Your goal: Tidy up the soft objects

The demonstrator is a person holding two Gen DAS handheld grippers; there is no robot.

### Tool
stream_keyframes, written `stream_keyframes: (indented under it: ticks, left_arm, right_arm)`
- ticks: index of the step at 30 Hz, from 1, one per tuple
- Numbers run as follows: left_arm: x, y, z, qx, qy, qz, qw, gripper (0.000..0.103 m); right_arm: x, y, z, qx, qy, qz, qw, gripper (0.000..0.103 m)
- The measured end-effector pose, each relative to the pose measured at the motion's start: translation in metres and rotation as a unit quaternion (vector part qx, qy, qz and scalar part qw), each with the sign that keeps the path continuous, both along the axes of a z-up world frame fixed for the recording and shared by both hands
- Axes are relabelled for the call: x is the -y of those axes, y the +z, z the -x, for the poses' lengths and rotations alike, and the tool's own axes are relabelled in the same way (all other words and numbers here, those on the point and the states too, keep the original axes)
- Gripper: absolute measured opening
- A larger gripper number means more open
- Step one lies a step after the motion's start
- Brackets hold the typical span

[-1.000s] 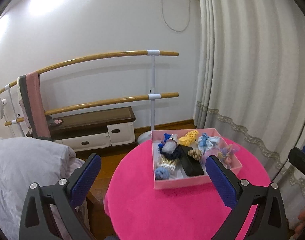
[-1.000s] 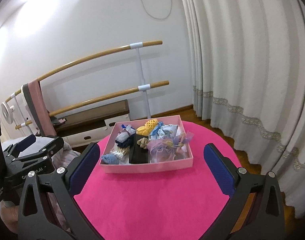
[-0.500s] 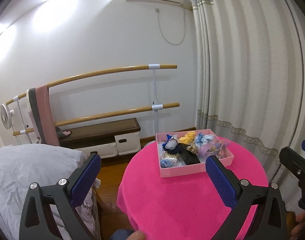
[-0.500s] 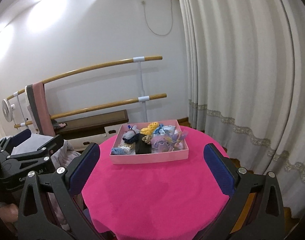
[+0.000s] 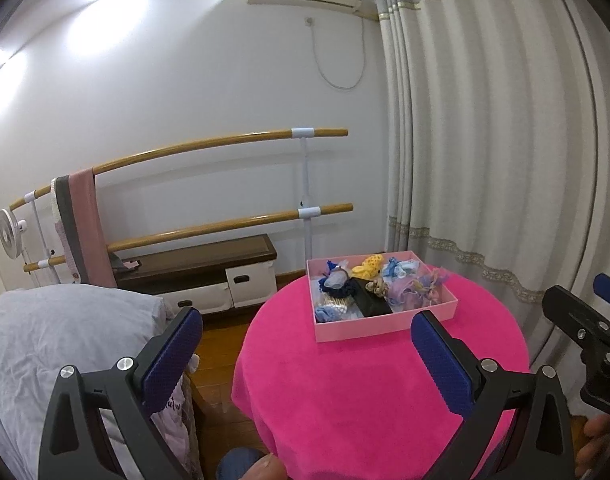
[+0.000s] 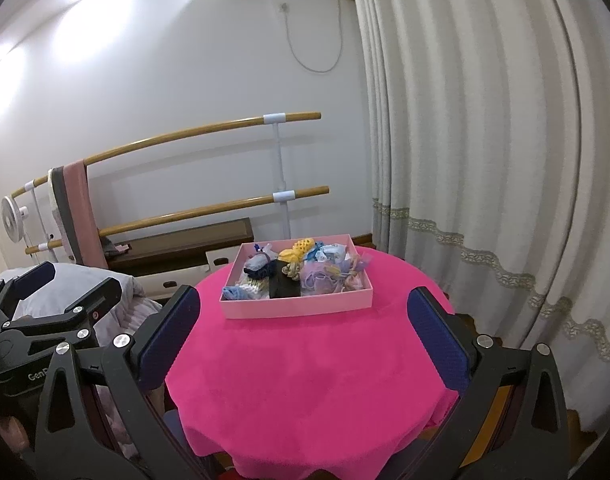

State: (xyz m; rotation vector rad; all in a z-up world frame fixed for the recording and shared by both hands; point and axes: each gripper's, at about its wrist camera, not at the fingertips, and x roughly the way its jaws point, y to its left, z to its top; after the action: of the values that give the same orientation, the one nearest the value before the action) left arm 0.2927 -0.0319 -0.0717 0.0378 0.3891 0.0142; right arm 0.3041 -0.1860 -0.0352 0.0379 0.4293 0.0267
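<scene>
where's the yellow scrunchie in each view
Left wrist: the yellow scrunchie lies at the far edge of the pink box, right of centre.
Right wrist: it lies at the box's far edge, at mid-picture.
Shared landmark: the black case just in front of it.

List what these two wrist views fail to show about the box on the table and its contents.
- Box floor: both views, hidden under the heaped items.
- Items: both views, too small and tangled to count or name.
- Table legs: both views, hidden by the pink cloth.
- Table's near edge: left wrist view, cut off by the frame.
</scene>
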Motion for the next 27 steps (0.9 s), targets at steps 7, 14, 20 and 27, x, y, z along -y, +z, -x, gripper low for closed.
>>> stream_keyframes:
  ticks: [7,14,20,27]
  left_arm:
    - [-0.005,0.004,-0.011,-0.001,0.003,0.010,0.9999,0.103]
    - [-0.005,0.004,-0.012,-0.001,0.004,0.014,0.9999,0.103]
    - [-0.002,0.002,-0.012,-0.002,0.003,0.014,0.9999,0.103]
    - [-0.001,0.002,-0.010,-0.003,0.000,0.018,0.9998,0.103]
  right_arm:
    - [-0.005,0.001,0.002,0.000,0.002,0.001,1.000,0.103]
    - [-0.006,0.004,0.002,0.000,0.005,0.001,1.000,0.103]
    - [-0.004,0.004,0.002,-0.002,0.005,-0.001,1.000,0.103]
    - [-0.004,0.004,0.003,-0.002,0.005,-0.001,1.000,0.103]
